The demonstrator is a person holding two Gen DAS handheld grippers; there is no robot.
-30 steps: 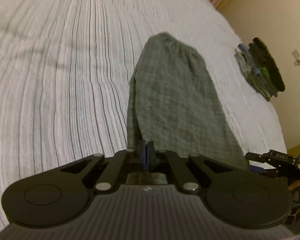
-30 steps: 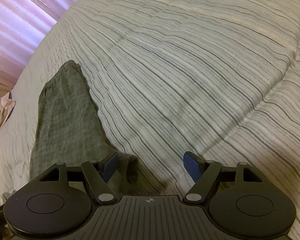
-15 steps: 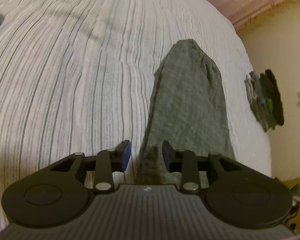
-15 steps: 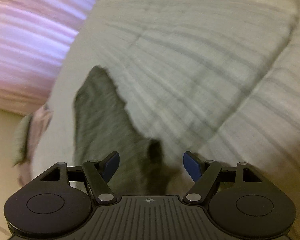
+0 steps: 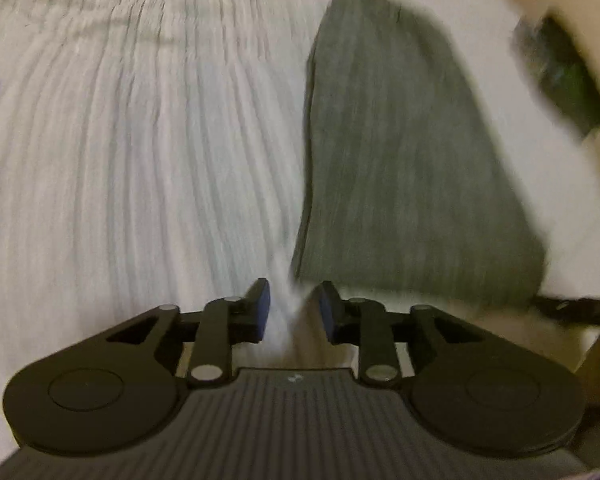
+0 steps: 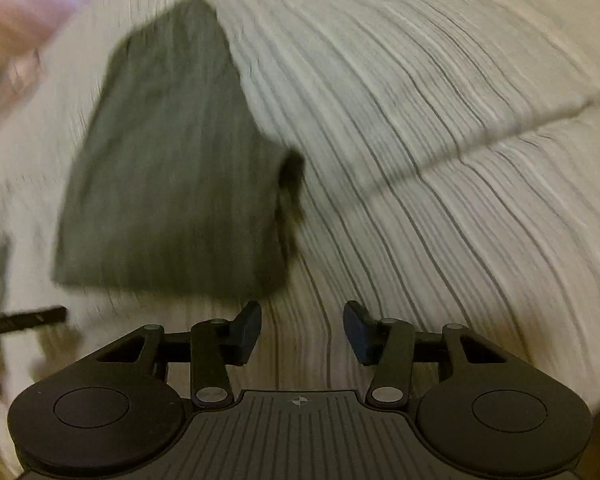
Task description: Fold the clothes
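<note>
My left gripper (image 5: 292, 306) is closing, nothing between its jaws, only striped bedspread (image 5: 120, 160) below. The folded grey garment (image 5: 400, 160) lies flat just ahead to its right. My right gripper (image 6: 302, 330) is also closing, empty, garment beyond its left finger.

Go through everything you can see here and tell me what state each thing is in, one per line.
Grey garment: folded into a long strip, lying flat on the bed, in neither gripper.
Left gripper: closing, nothing between its fingers.
Right gripper: closing, nothing between its fingers.
Striped bedspread: spread out, lightly creased.
Pile of clothes: at the bed's edge, too blurred to tell more.
</note>
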